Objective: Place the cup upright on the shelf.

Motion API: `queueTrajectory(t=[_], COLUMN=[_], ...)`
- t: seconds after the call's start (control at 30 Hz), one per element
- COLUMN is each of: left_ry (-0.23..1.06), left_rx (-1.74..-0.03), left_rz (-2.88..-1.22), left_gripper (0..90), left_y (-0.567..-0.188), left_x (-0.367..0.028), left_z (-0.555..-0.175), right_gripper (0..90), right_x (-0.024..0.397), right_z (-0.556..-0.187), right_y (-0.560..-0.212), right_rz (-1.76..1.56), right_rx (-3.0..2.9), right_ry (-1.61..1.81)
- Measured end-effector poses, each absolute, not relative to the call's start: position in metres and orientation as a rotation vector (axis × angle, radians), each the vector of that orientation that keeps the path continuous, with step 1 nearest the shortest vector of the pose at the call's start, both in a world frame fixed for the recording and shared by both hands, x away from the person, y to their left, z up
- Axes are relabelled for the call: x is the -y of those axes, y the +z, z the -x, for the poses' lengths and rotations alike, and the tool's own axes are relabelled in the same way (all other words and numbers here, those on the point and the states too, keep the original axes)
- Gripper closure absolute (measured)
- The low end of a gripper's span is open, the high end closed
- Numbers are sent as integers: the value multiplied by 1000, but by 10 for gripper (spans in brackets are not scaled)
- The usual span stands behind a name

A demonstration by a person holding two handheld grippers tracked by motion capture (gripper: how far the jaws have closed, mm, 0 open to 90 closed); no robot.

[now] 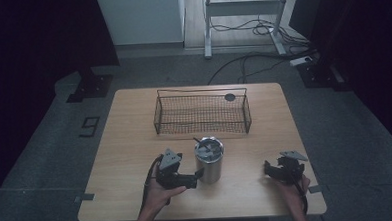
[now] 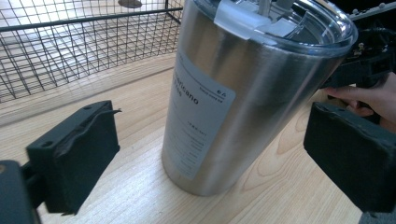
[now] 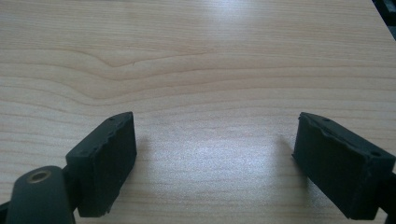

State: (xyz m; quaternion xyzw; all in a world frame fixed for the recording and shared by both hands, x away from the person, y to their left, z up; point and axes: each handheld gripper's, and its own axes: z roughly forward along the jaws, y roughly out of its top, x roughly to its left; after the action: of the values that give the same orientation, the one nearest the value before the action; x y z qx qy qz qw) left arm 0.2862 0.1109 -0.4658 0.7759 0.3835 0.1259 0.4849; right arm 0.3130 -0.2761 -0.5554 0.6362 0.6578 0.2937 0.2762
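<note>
Overhead, the high view showed a wooden surface (image 1: 135, 143) with a black wire basket (image 1: 202, 114) standing toward its far side and a steel tumbler (image 1: 209, 160) with a clear lid upright in front of it, nearer the person. The left gripper (image 1: 194, 178) sat just beside the tumbler's left flank, pointing at it, held in the person's left hand (image 1: 160, 194). The right gripper (image 1: 271, 169) hung well apart to the right, over bare wood.

In the left gripper view, the jaws stood released and wide, one on each side of the tumbler (image 2: 233, 93), with clear gaps and no contact. The cup's white printed label (image 2: 198, 119) faced the camera, the basket (image 2: 70, 42) lay behind at the left, and the person's other hand (image 2: 373, 95) showed past the cup.

In the right gripper view, the jaws were likewise spread, empty, above plain wood grain (image 3: 196, 60).

The risk, as I judged it, lay in the smooth, rounded steel wall: a squeeze placed off-centre or too low could let the cup twist or slide out between the pads. A jaw nudging it before both closed could tip it, and whether the lid would hold any contents could not be told.
</note>
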Motion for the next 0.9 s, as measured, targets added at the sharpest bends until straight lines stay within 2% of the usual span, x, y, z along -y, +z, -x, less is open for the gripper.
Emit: queueTrajectory(t=[0.9], left_ry=[271], left_rx=[-892], left_rz=[-1931], left_gripper=[10], left_y=[-463], left_x=[-79], left_z=[-297], right_gripper=[129], right_x=[276], right_z=[-313], right_y=[-555], right_rz=[-1709], right_rx=[-1767], right_ry=[789])
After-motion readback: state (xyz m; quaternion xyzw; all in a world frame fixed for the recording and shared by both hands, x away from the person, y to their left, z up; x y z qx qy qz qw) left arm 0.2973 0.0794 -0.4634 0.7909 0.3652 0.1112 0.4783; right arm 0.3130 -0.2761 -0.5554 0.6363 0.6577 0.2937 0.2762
